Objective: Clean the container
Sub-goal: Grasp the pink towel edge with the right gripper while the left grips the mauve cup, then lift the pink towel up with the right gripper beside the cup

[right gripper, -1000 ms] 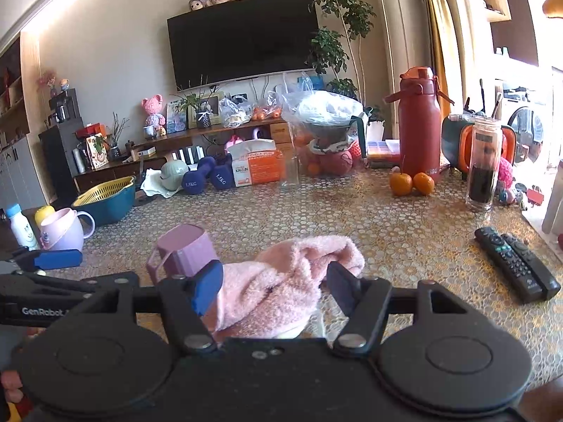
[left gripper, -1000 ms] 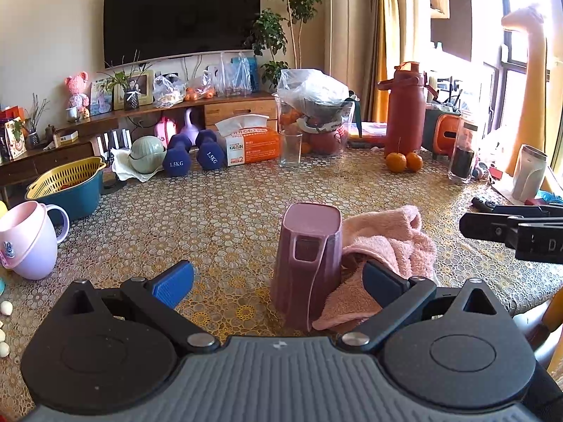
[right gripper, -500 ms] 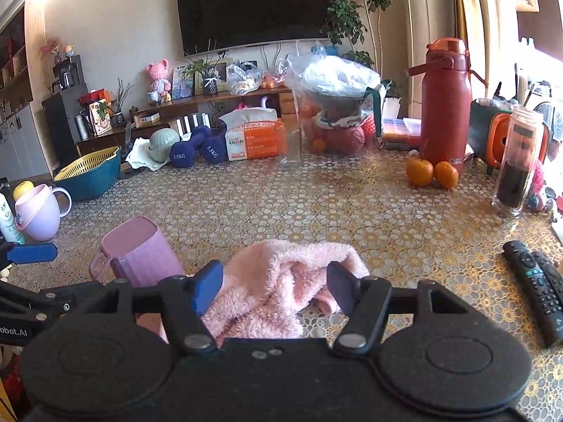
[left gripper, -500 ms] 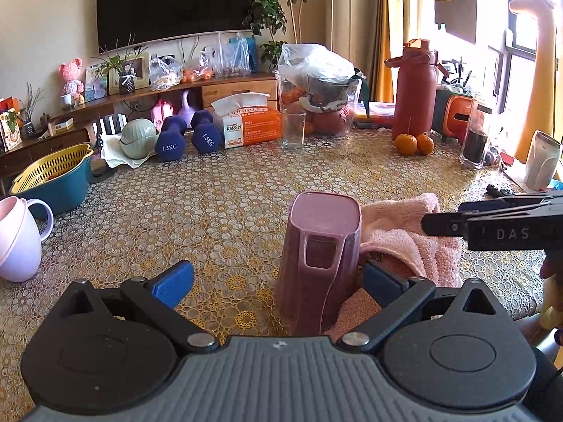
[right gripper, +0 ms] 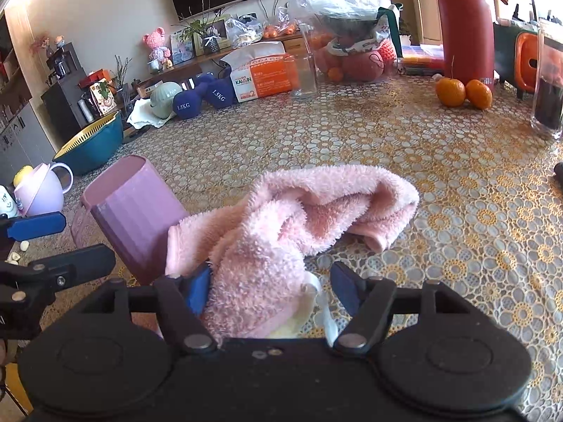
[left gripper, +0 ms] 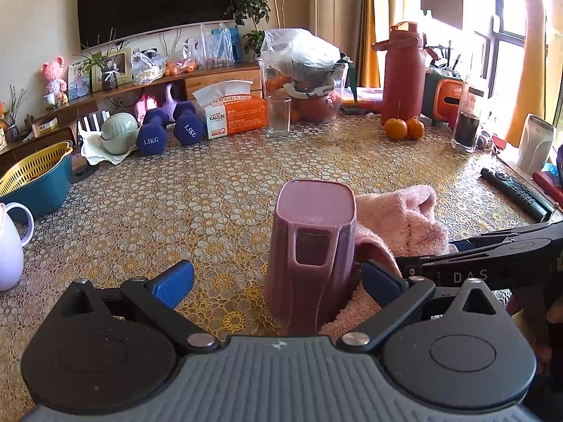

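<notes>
A purple cup stands upside down on the patterned table, its handle towards me. My left gripper is open and straddles it, the cup nearer the right pad. A pink fluffy towel lies bunched against the cup's right side. In the right wrist view the towel reaches back between the pads of my right gripper, which is open around the towel's near end. The cup shows to the left there, and the left gripper's fingers beside it.
A remote lies at the right edge. Oranges, a red jug, a dark-filled jar, a glass, a tissue box and dumbbells line the back. A teal basin and lilac pitcher sit left.
Both grippers have come down and forward. The cup now stands between the left fingers, and the towel's near end now lies between the right pads. Both have stayed open.
</notes>
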Tool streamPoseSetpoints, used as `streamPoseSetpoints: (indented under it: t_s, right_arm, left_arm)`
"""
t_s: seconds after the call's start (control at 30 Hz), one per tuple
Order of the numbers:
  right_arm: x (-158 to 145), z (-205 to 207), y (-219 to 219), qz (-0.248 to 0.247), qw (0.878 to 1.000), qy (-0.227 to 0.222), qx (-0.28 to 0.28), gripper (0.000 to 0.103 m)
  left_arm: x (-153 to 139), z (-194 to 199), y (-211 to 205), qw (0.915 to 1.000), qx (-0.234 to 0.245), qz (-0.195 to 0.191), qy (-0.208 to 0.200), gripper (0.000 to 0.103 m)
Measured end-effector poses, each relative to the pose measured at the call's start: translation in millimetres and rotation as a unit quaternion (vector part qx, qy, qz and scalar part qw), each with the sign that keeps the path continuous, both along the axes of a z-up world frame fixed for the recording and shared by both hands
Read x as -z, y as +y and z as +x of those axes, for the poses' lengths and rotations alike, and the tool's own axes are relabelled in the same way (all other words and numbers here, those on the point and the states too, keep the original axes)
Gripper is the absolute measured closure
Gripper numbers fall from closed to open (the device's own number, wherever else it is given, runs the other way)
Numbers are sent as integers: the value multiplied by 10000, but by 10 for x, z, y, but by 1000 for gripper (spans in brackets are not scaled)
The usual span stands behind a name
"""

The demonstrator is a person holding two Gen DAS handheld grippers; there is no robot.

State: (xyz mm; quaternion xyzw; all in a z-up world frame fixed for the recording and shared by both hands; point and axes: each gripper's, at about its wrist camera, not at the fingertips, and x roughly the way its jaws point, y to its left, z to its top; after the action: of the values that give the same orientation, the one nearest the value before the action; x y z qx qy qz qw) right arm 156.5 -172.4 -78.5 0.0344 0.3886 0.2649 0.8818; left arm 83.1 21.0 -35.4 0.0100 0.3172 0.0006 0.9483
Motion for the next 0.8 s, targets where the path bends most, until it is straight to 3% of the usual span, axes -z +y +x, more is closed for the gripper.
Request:
streamPoseSetpoints:
  t_s: [0.13, 0.2, 0.33, 0.43, 0.53, 0.67, 0.8]
  right_arm:
    - [18, 20, -55, 307, 9992, 274, -3, 37]
    - [-17, -2, -75, 395, 9990, 220, -12, 56]
    - [-156, -25, -136, 488, 9988, 93, -17, 67]
    - [-328, -37, -164, 401, 9989, -251, -59, 68]
    - [-572, -65, -154, 260, 9966, -760, -198, 69]
    - [-933, -116, -67, 138, 9880, -1446, -520, 69]
    - [-1167, -166, 142, -67, 9765, -1927, -959, 68]
  left_arm:
    - [14, 19, 13, 10000, 33, -6, 44, 4]
    - [19, 23, 28, 10000, 31, -39, 60, 5]
    - [28, 17, 25, 9999, 59, -27, 81, 11]
    - [31, 4, 18, 9999, 79, 1, 71, 13]
    - [30, 3, -2, 9999, 134, 72, 77, 23]
    - [4, 17, -19, 9998, 150, 85, 50, 36]
    - [-29, 16, -74, 9996, 249, 143, -29, 41]
